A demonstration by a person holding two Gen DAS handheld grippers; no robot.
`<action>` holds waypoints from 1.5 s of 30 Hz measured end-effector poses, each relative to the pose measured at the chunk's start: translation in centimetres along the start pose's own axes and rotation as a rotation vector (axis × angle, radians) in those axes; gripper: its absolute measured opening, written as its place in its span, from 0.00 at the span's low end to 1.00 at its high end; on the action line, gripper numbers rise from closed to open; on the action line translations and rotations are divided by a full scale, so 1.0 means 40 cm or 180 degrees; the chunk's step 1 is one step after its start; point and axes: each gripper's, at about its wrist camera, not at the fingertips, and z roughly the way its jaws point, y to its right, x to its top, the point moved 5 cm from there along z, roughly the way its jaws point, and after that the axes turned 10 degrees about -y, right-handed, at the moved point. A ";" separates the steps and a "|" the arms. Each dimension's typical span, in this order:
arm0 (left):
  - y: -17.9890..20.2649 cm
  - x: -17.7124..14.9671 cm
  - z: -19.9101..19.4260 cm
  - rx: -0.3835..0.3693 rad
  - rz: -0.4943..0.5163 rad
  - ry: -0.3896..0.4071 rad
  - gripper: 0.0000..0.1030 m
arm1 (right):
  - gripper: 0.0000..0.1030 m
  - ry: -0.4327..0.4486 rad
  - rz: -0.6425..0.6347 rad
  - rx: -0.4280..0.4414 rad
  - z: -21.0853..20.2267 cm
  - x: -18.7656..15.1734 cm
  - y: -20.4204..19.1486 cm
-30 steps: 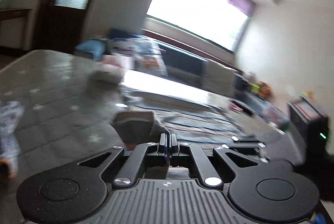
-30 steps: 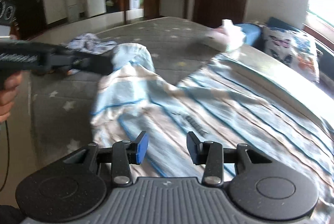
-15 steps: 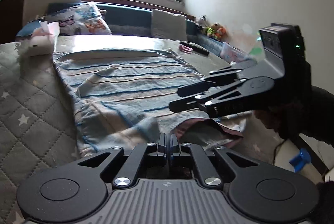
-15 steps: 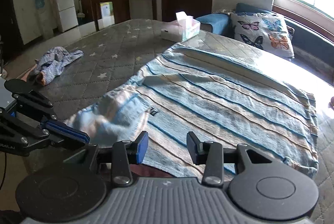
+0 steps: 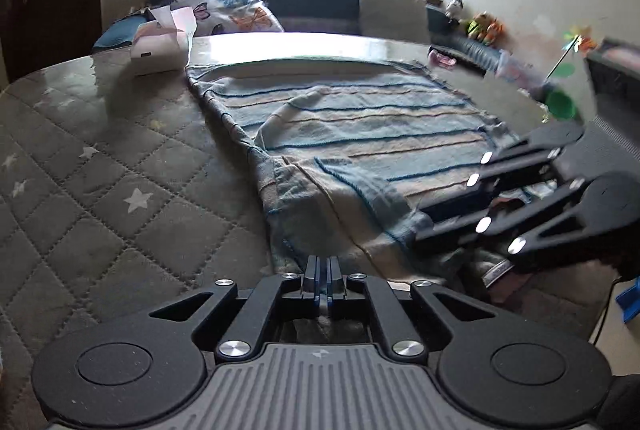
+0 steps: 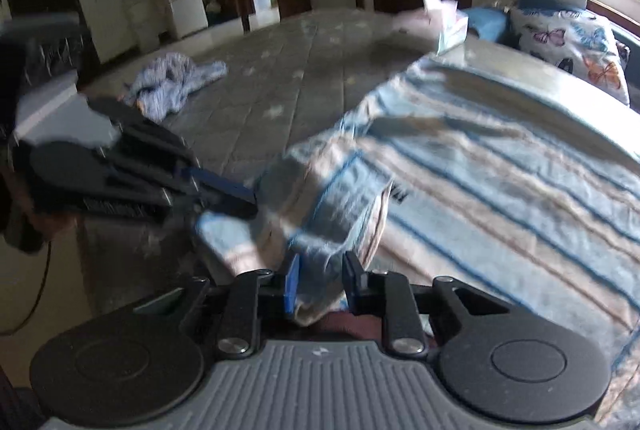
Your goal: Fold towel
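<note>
A blue and beige striped towel (image 5: pixel 360 133) lies spread on a grey quilted bed, its near edge rumpled and folded over. At the bottom of the left wrist view my left gripper (image 5: pixel 322 270) is shut on the towel's near corner. The right wrist view shows that gripper (image 6: pixel 244 195) from the side, blue pads pinching the cloth. My right gripper (image 6: pixel 322 282) has narrowed around a thick bunch of the towel (image 6: pixel 500 181) at its near edge, and the fabric fills the gap. Seen from the left, the right gripper (image 5: pixel 420 226) meets the same edge.
A tissue box (image 5: pixel 158 49) stands beyond the towel's far corner. Behind it lies a butterfly pillow (image 5: pixel 236 9). A crumpled blue cloth (image 6: pixel 172 85) rests on the star-quilted cover (image 5: pixel 100 169) to the left. A hand (image 6: pixel 52 226) holds the left gripper.
The left gripper has carried its towel corner down to the near edge. The right gripper dropped onto the rumpled edge and its fingers narrowed around a fold.
</note>
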 end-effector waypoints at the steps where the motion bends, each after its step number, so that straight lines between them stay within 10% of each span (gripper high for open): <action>1: 0.001 0.005 -0.006 0.0008 0.0022 0.0022 0.04 | 0.21 -0.0002 -0.0028 -0.0004 -0.001 -0.001 -0.001; 17: -0.032 0.136 0.087 0.0117 0.0175 0.0016 0.05 | 0.21 0.0397 -0.0008 -0.0099 -0.061 0.101 0.040; 45: -0.027 0.082 0.056 0.0136 0.0194 0.0214 0.06 | 0.22 -0.0106 -0.0594 -0.0203 0.016 0.031 -0.090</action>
